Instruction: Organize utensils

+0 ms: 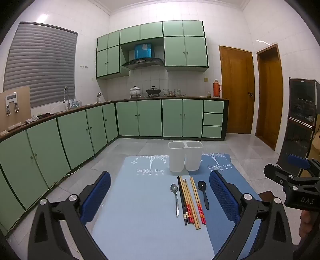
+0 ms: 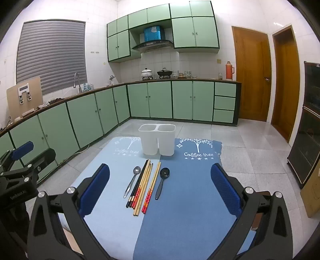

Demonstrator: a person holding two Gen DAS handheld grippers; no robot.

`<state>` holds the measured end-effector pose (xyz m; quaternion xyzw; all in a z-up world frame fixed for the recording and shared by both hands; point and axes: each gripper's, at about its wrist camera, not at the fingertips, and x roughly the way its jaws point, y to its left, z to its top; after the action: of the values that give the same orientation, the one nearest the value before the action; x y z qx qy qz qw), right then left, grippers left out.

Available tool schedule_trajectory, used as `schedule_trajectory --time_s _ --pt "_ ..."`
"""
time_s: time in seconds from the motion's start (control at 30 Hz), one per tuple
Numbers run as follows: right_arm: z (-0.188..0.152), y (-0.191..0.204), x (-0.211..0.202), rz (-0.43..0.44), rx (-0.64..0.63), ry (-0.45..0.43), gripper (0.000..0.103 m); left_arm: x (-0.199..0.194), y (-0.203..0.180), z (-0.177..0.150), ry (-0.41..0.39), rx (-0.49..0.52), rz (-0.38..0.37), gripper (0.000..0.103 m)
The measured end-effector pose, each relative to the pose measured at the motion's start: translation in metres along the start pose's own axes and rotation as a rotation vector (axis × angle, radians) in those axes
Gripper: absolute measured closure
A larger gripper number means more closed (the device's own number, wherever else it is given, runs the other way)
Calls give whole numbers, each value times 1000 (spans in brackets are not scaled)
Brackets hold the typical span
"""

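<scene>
Even overhead lighting — glare patches on the glossy white wall tiles (image 1: 46, 17); strong fisheye bending, dark vignetted corners, sharp focus.

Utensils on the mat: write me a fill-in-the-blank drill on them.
1. The white holder has ____ compartments.
2. The spoon right of the chopsticks is ____ in colour.
3. The metal spoon lies ____ of the chopsticks.
4. Both compartments are ____.

Missing: two; black; left; empty

Both grippers: black angular frames, silver round screws, blue mesh-textured fingers (image 1: 224, 197). White lettering on the black bodies.
</scene>
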<state>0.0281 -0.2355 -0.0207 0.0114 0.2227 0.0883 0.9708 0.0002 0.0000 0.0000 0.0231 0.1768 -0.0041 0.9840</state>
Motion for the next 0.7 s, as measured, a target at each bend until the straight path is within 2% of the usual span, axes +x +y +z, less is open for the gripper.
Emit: schedule_trajectory --time_s 0.7 --pt "0 0 1 2 3 0 5 -1 1 0 -5 -4 -4 6"
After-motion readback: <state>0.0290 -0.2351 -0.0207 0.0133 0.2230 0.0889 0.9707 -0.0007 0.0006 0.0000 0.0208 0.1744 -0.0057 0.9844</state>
